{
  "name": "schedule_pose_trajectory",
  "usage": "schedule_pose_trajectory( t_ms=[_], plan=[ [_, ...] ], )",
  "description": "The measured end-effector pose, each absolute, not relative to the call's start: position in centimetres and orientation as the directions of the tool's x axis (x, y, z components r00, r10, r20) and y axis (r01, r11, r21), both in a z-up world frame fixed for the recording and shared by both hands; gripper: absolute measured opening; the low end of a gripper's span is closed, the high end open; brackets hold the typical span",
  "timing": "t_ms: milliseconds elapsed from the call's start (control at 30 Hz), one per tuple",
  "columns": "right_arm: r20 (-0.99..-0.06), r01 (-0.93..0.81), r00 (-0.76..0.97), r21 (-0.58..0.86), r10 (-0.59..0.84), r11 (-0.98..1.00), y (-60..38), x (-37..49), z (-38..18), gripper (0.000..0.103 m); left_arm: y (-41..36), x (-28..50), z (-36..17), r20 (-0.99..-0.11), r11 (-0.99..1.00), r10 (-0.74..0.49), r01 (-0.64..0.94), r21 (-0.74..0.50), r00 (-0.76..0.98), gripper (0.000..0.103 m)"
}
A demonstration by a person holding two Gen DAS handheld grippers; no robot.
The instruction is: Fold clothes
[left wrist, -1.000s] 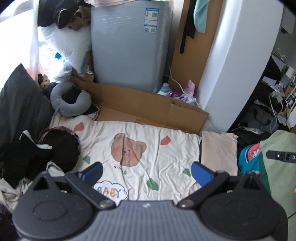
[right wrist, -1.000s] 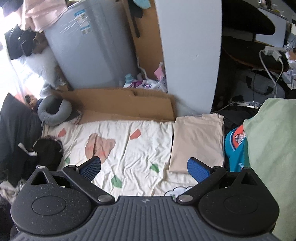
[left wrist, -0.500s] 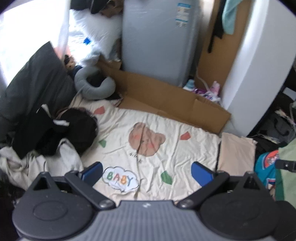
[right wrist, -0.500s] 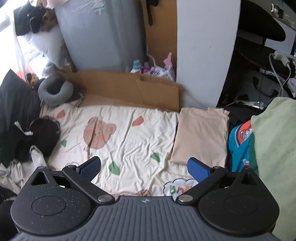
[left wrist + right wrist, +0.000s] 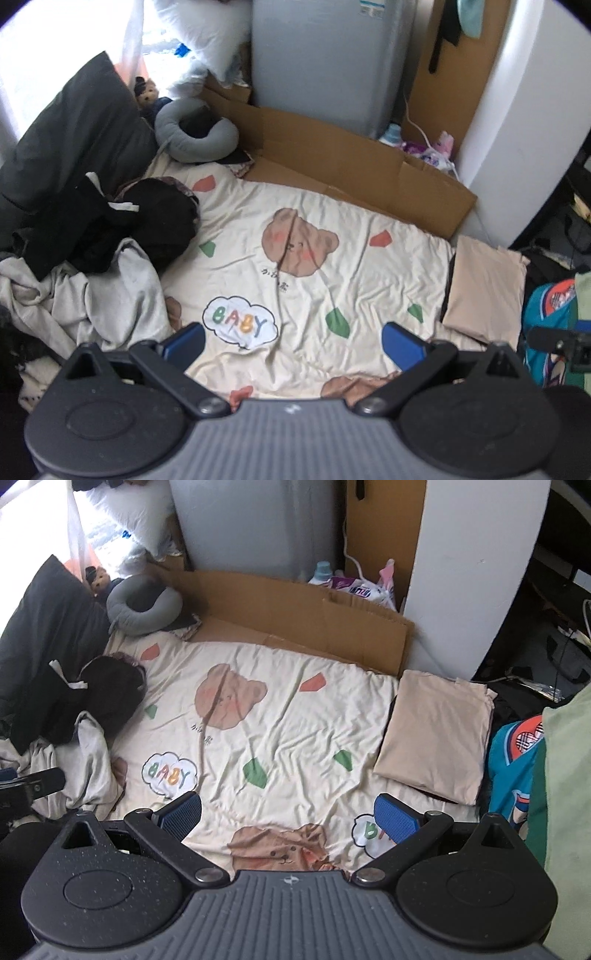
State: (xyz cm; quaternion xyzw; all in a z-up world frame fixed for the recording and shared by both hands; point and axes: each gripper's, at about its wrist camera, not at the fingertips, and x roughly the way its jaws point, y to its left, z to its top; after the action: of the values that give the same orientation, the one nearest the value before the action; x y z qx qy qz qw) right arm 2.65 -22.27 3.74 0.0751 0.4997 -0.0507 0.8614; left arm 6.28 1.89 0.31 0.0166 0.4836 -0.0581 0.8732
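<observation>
Here the left tool (image 5: 293, 341) hangs above the bed with its blue-padded fingers (image 5: 184, 341) spread wide and nothing between them. The right tool (image 5: 288, 814) is likewise wide apart and empty, hovering over the same bedding.

Under both lies a cream cartoon-bear bedsheet printed with "BABY" clouds (image 5: 314, 280) (image 5: 273, 716), wrinkled and spread flat. In the left wrist view, at about nine o'clock from the tool, a rumpled pile of unfolded clothes sits on the sheet's edge: a crumpled off-white garment (image 5: 92, 295) (image 5: 88, 764) with a heap of black clothing (image 5: 122, 225) (image 5: 92, 698) on top of it and beyond. At about three o'clock lies a neatly folded beige garment (image 5: 484, 288) (image 5: 436, 738), flat and just beside the sheet's edge. Past it, further toward three, is a turquoise printed fabric item (image 5: 546, 314) (image 5: 513, 768), touching a pale green cloth (image 5: 569, 775).

Toward eleven o'clock a grey U-shaped neck pillow (image 5: 195, 131) (image 5: 144, 605) rests at the sheet's far corner, next to a large dark cushion (image 5: 74, 147). At twelve o'clock flattened brown cardboard (image 5: 351, 162) (image 5: 295, 616) borders the sheet, with a grey appliance (image 5: 325, 62) standing behind it.
</observation>
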Motion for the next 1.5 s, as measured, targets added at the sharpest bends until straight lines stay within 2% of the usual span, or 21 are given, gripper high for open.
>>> schedule_pose_trajectory(
  t_ms=[333,1000,1500],
  plan=[
    [-0.874,0.111,0.485,0.034,-0.024,0.993,-19.9,2.5,3.3,0.102,-0.1,5.6,0.2,-0.862,0.991,-0.056,0.131,0.012,0.504,0.103],
    [-0.888,0.099,0.457,0.113,0.056,0.989,-19.9,4.0,2.2,0.102,0.8,6.6,-0.1,-0.865,0.992,-0.086,0.121,-0.029,0.494,0.101],
    [-0.89,0.108,0.452,0.13,0.068,0.986,-20.6,4.2,2.0,0.102,0.4,6.4,-0.1,-0.864,0.991,-0.08,0.135,-0.015,0.496,0.098]
  ],
)
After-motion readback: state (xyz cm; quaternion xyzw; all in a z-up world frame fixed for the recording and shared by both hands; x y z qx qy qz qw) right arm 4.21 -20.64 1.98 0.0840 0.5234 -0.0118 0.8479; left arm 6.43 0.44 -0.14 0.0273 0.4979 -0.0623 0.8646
